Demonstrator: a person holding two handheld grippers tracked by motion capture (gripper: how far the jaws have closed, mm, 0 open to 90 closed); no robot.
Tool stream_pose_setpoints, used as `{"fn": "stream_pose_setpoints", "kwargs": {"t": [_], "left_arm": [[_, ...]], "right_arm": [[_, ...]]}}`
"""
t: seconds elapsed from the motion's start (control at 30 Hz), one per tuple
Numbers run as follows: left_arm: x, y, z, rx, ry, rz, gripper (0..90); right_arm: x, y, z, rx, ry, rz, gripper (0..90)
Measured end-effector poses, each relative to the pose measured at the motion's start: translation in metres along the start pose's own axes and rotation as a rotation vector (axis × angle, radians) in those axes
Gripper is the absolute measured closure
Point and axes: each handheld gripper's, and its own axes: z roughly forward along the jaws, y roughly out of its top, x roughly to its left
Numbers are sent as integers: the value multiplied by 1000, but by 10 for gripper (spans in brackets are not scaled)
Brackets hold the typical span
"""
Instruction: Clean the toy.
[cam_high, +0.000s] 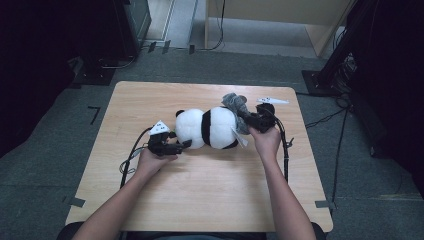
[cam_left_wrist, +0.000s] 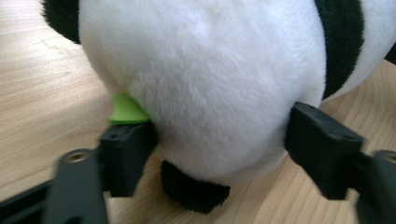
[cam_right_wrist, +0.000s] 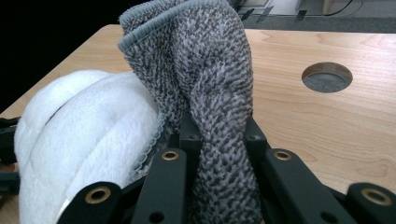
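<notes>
**A:** Where's the panda plush?

**B:** Lying on its side mid-table, head toward nine o'clock. The grey knitted cloth sits at its three o'clock end, likely being pulled off or onto the body.

**A:** And the grippers?

**B:** The right gripper has its jaws pressed together, pinching the cloth. The left gripper has its jaws spread either side of the head, apparently steadying it; whether they squeeze, I can't tell.

**A:** Any writing?

**B:** A white tag by the belly; nothing legible.
</notes>
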Motion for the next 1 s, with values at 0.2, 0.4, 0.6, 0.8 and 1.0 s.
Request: {"fn": "stream_pose_setpoints", "kwargs": {"t": [0.2,0.4,0.6,0.8,1.0], "left_arm": [[-3,1,-2,28,15,15,522],[-7,6,-6,48,6,-23,593],[-17,11,-15,82,-1,-64,614],[-26,12,-20,94,0,-73,619],[-29,11,-17,90,6,-74,617]], "right_arm": [[6,7,-17,-31,10,-12,781],[30,23,-42,-92,68,-48,780],[75,31,-46,-91,153,-129,780],[113,25,-30,-40,258,-174,779],[132,9,-3,24,367,-134,779]]}}
